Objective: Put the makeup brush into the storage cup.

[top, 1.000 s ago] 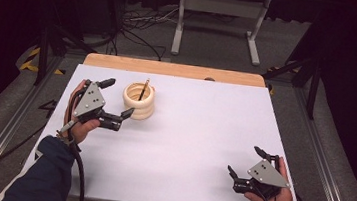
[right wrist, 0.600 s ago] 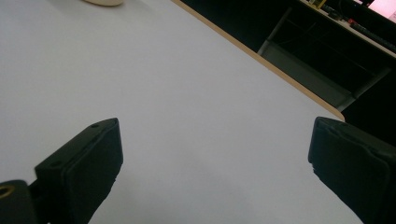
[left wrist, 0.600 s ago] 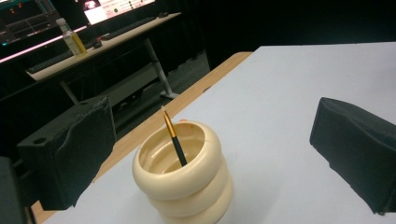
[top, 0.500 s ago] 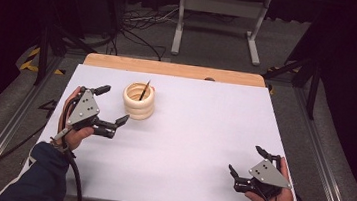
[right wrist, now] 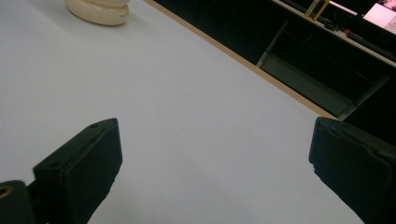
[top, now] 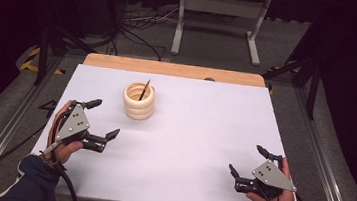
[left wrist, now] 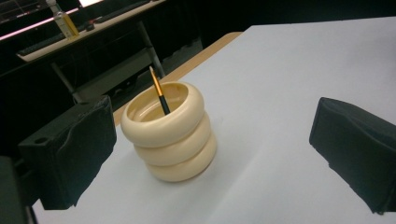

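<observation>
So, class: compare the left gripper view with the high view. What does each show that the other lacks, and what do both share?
Left gripper view alone: the holder's hollow inside, seen close between open jaws.

High view alone: the right gripper, open, near the table's front right corner, and the left gripper from outside.

Both: the cream ringed holder with the pencil leaning in it.

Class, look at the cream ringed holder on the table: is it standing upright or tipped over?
Upright. The holder sits flat on its base on the table, opening upward, with a pencil leaning inside.
</observation>
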The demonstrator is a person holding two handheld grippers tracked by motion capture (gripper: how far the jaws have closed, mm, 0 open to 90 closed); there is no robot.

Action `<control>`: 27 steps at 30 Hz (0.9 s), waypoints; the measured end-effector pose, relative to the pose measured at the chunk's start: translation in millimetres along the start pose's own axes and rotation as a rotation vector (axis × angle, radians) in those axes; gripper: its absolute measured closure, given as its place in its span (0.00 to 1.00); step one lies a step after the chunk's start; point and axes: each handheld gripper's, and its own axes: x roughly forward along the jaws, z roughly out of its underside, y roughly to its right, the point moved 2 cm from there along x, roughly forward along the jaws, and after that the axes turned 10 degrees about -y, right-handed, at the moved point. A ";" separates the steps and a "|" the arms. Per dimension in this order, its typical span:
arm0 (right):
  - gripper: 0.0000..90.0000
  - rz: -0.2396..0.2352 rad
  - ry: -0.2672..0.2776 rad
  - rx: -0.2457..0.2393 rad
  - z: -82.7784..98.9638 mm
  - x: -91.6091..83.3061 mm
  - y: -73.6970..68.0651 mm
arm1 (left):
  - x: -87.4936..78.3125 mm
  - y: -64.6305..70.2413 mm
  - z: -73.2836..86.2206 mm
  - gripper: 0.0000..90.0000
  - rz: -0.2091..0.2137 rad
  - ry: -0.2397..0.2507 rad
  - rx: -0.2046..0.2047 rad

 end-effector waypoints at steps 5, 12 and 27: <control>0.03 0.031 0.029 0.020 0.0 -2.5 3.7 | -4.6 4.1 9.5 0.01 -0.003 -0.024 0.013; 0.03 0.058 0.052 0.037 1.0 -5.7 9.4 | -12.3 7.1 22.2 0.02 0.001 -0.050 0.000; 0.03 0.088 0.047 0.017 1.5 -6.6 9.5 | -28.3 9.6 46.1 0.02 -0.005 -0.097 -0.016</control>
